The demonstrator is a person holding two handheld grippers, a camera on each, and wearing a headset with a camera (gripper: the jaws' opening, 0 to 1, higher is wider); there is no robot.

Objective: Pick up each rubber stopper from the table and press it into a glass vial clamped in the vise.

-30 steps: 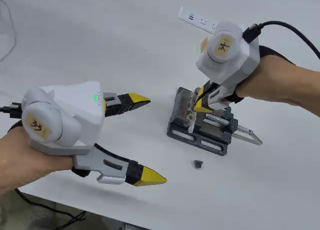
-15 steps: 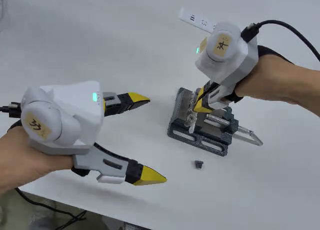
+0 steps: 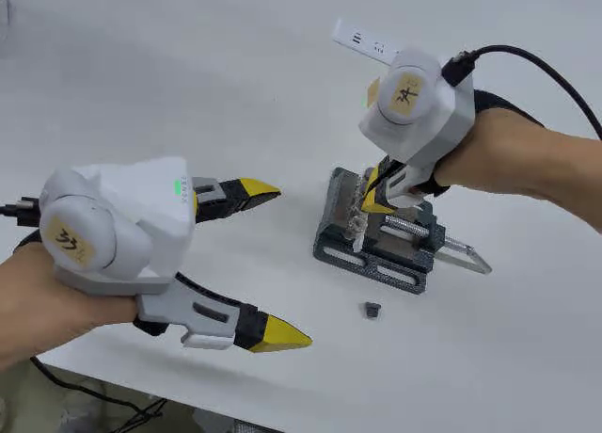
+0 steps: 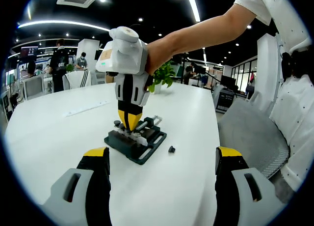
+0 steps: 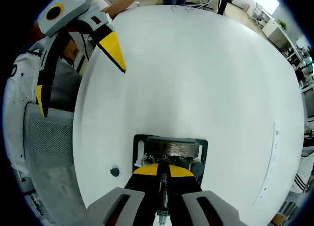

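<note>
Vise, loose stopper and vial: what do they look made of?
Vise: dark grey matte body, probably cast metal, though plastic isn't excluded; its screw gleams like steel. Stopper: small, dull black, likely rubber. Vial: clear with glints, glass or clear plastic.

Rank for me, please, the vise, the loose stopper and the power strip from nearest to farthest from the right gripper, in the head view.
1. Vise, directly under the tips of the right gripper.
2. Loose stopper, on the table nearer the person.
3. Power strip, farther back on the table.
</note>
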